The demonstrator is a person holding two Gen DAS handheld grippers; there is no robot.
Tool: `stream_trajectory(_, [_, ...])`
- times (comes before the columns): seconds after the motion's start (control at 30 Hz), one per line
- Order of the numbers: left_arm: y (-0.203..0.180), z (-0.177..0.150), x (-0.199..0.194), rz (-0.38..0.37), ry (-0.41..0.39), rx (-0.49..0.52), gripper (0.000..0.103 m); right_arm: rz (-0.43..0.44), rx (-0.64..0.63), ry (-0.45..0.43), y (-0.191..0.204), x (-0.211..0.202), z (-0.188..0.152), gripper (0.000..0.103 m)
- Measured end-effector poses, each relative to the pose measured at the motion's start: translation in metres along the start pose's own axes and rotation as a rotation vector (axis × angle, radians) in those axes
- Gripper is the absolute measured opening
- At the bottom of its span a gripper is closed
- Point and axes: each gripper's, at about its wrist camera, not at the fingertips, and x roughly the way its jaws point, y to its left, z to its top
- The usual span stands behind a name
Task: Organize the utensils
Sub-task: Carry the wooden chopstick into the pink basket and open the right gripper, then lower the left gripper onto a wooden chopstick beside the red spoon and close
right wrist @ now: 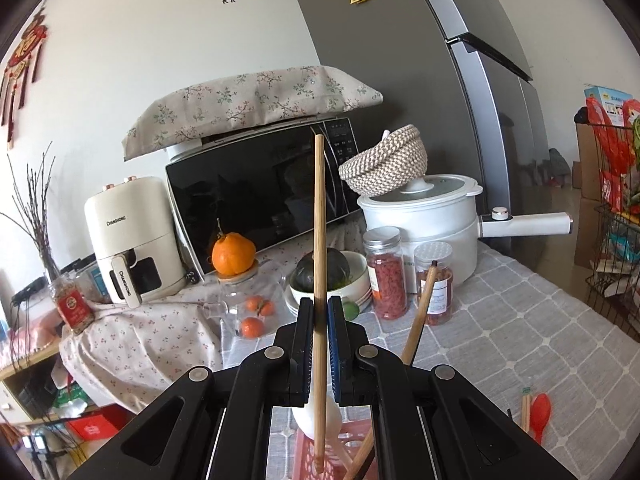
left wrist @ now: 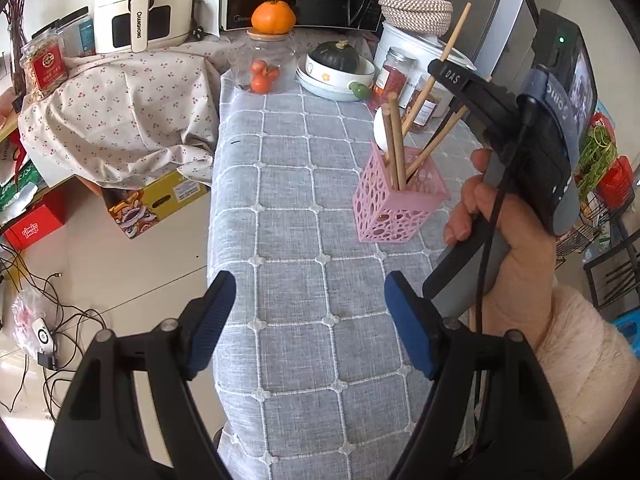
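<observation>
A pink perforated holder (left wrist: 394,204) stands on the grey checked tablecloth (left wrist: 296,200) and holds several wooden chopsticks (left wrist: 394,144) and a white spoon (left wrist: 381,130). My right gripper (right wrist: 320,316) is shut on one upright wooden chopstick (right wrist: 319,216), held above the holder (right wrist: 320,456); it shows in the left wrist view (left wrist: 444,70) above the holder. My left gripper (left wrist: 310,320) is open and empty, low over the cloth in front of the holder. A red spoon (right wrist: 540,416) and a chopstick pair (right wrist: 525,408) lie on the cloth at the right.
Behind the holder stand spice jars (right wrist: 386,272), a bowl stack with a dark squash (left wrist: 336,68), a glass jar with oranges (left wrist: 266,68), a white pot (right wrist: 424,216), microwave (right wrist: 260,208) and air fryer (right wrist: 128,240). Boxes and cables cover the floor at the left (left wrist: 48,320).
</observation>
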Motion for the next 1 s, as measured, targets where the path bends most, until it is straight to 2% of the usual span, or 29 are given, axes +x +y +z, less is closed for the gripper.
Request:
stream_trajectory(0.13, [-0.001,0.001,0.001,0.004,-0.007,0.0,0.077,0.023,-0.004,0.028,0.0,0.001,-0.005,0.01])
stream_trajectory(0.27, [-0.01,0.005,0.002,0.009,-0.028,0.02,0.077,0.07,-0.02,0.031,-0.003,-0.013,0.008,0.028])
stream_trajectory(0.4, [-0.021,0.006,0.005,0.014,-0.038,0.037,0.077,0.124,-0.058,0.035,-0.01,-0.035,0.026,0.036])
stream_trajectory(0.47, [-0.026,0.005,0.006,0.013,-0.038,0.048,0.077,0.147,-0.067,0.032,-0.017,-0.047,0.035,0.046])
stream_trajectory(0.6, [-0.041,0.003,0.011,0.015,-0.033,0.071,0.077,0.156,-0.058,0.041,-0.044,-0.07,0.049,0.058])
stream_trajectory(0.77, [-0.06,0.002,0.017,0.012,-0.019,0.09,0.077,0.161,-0.029,0.146,-0.09,-0.082,0.053,0.069])
stream_trajectory(1.0, [-0.091,0.002,0.033,0.02,0.006,0.121,0.082,0.11,-0.029,0.288,-0.148,-0.084,0.043,0.082])
